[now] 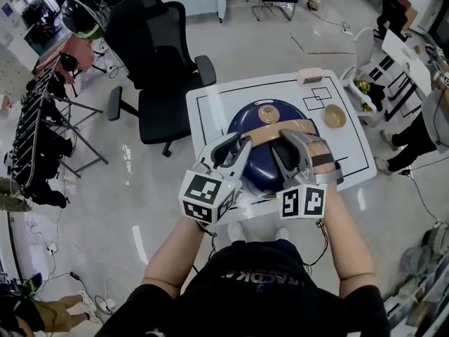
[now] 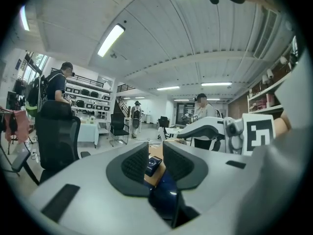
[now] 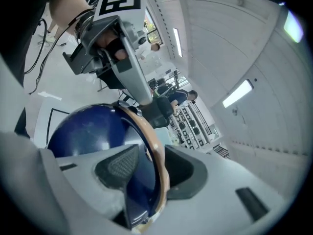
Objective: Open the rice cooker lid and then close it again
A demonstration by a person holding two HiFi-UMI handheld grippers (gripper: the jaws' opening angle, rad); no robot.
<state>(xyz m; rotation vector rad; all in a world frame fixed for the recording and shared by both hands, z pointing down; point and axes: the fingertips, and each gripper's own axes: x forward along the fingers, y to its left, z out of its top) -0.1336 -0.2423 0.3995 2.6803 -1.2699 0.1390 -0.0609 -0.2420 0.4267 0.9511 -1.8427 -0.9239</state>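
Observation:
A dark blue rice cooker [image 1: 254, 123] stands on the white table [image 1: 210, 107], its lid down and a tan handle [image 1: 270, 136] arched across the top. My left gripper [image 1: 237, 147] is at the handle's left end. In the left gripper view its jaws [image 2: 155, 161] stand slightly apart, with the tan handle [image 2: 155, 176] and blue lid [image 2: 165, 195] between them and the pads not pressing. My right gripper [image 1: 295, 141] is at the handle's right end. In the right gripper view it [image 3: 149, 169] is shut on the handle [image 3: 159, 158], beside the blue dome [image 3: 88, 131].
A small tan bowl [image 1: 334, 116] and a pink box [image 1: 310, 76] sit on the table behind and right of the cooker. A black office chair [image 1: 158, 62] stands to the table's left. A person [image 1: 421, 128] and a white cart [image 1: 370, 83] are at the right.

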